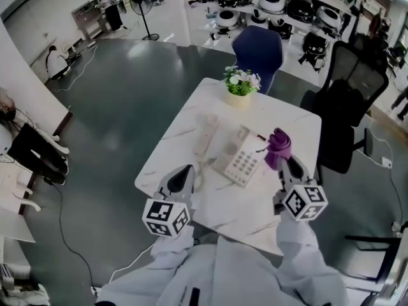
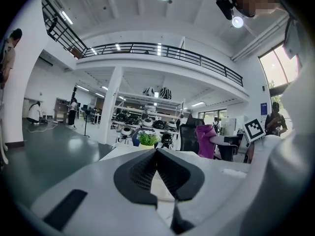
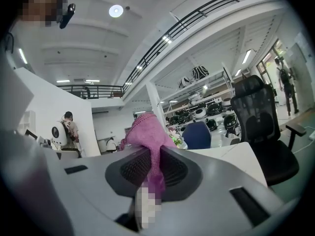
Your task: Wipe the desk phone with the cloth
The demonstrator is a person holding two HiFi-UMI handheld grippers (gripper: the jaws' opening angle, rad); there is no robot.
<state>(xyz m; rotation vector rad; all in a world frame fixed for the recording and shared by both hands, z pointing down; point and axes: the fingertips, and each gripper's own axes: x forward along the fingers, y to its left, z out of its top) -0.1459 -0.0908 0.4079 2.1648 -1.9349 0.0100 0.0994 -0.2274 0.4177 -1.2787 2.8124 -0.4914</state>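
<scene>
- The right tool (image 3: pixel 155 154) is clenched on the purple cloth (image 3: pixel 145 132). The fabric is pinched between the two dark pads and bunches up above the tips in a rounded lump.
- From the head view, the cloth hangs at the tip of the right tool, just to the right of the desk phone (image 1: pixel 239 159). Whether it touches the phone cannot be told.
- The left tool (image 2: pixel 157 154) has its pads drawn together at the tips with nothing gripped. Only the pale surface (image 1: pixel 280 116) shows through the narrow wedge behind them.
- In the head view, the left tool sits over the near-left part of the surface, near the phone's left side and apart from it.
- The desk phone is white and lies about mid-surface, turned at a diagonal with its keypad facing up.
- A white handset (image 1: pixel 205 138) lies on the surface just left of the phone body.
- A flower pot (image 1: pixel 240 87) with green leaves and pale blooms stands at the far edge of the surface, beyond the phone.
- A blue chair (image 1: pixel 258 50) stands behind the far edge, and a black office chair (image 1: pixel 350 104) stands off the right side.
</scene>
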